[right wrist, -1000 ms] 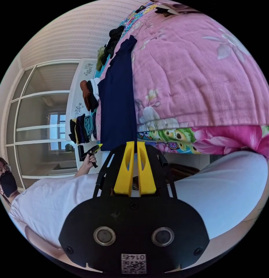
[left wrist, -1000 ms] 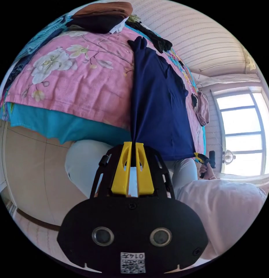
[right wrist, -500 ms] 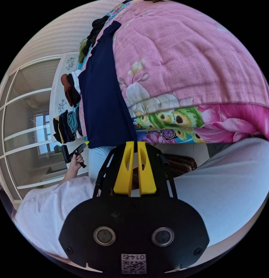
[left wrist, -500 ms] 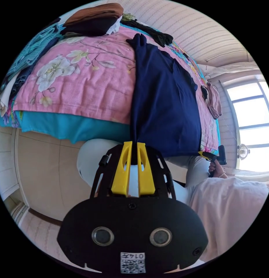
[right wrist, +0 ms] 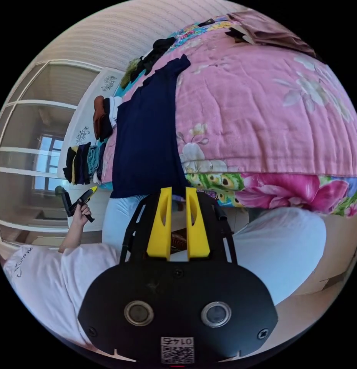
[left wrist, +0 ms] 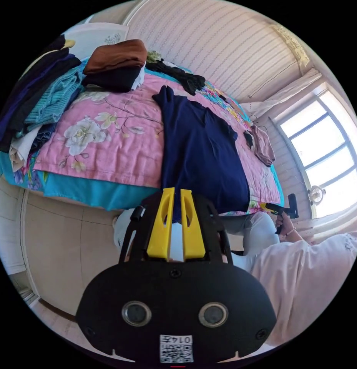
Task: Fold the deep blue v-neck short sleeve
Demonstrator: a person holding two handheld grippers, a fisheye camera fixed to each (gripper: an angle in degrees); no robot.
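blue shirt (left wrist: 201, 153) flat on quilt (left wrist: 109, 142), hem edge hidden

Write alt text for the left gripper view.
A deep blue shirt lies spread on a pink floral quilt, its near hem at the yellow jaws of the left gripper. Stacks of folded clothes sit at the bed's far side, and the right gripper is at the hem's other corner.

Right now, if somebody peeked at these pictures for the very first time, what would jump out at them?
The dark blue shirt first, spread flat down the middle of the pink flowery quilt, its hem hanging over the bed's edge. Next, the yellow jaws up close: the left gripper and the right gripper each sit at a hem corner, slightly parted. Behind, a stack of folded clothes sits near the headboard, and a bright window glows to one side.
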